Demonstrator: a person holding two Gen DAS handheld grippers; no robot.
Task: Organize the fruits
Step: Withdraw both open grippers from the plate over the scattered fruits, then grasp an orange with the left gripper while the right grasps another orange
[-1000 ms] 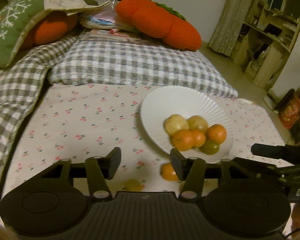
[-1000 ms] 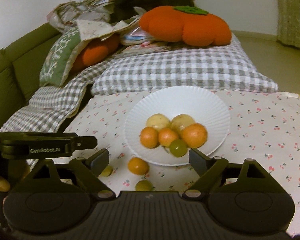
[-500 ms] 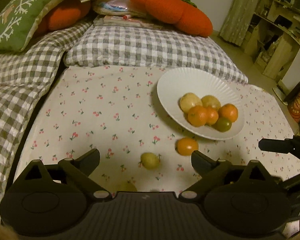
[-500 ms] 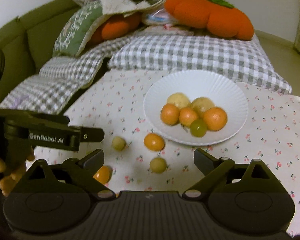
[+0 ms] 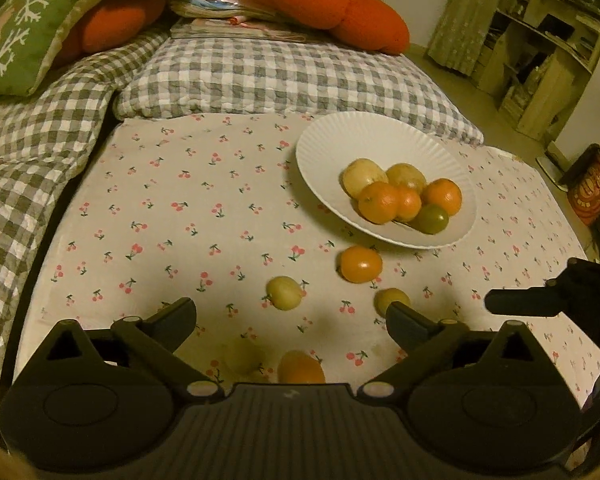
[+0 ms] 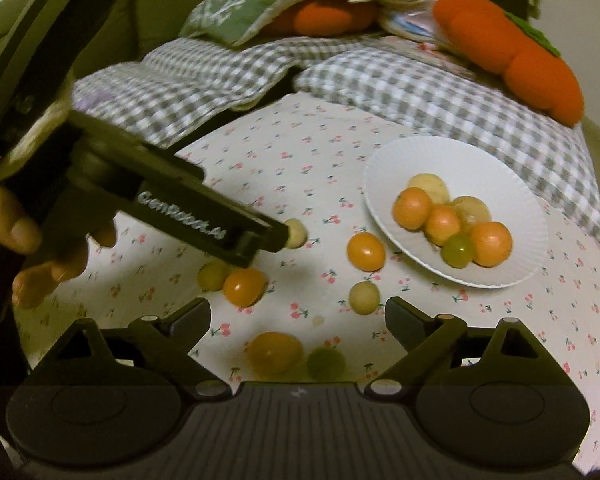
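Looking down from the left wrist camera, the left gripper stood with its jaws spread wide and nothing between the pads, having just been opening, and several loose fruits lay on the cherry-print cloth ahead of it. A pale green fruit sat nearest the middle of the gap, an orange fruit lay beyond it just short of the white plate, and a yellowish one was partly hidden behind the right-hand finger. The plate already held a small heap of fruit toward its near side. To do this pick well, the jaws would probably best come down straddling a single fruit, closing gently so a round thing did not squirt sideways on the soft cloth. Two more fruits close under the gripper body were blurred, so their exact kind was hard to tell. From the right wrist camera, the right gripper was also empty, its jaws wide though they had just eased in a little, and an orange fruit and a green one lay close beneath the gap. The left gripper's body, held in a hand, crossed the left of this view above other loose fruits, so the two tools should likely take separate fruits and approach the plate in turn. Setting each fruit on the plate's bare far side would keep the heap from rolling off.
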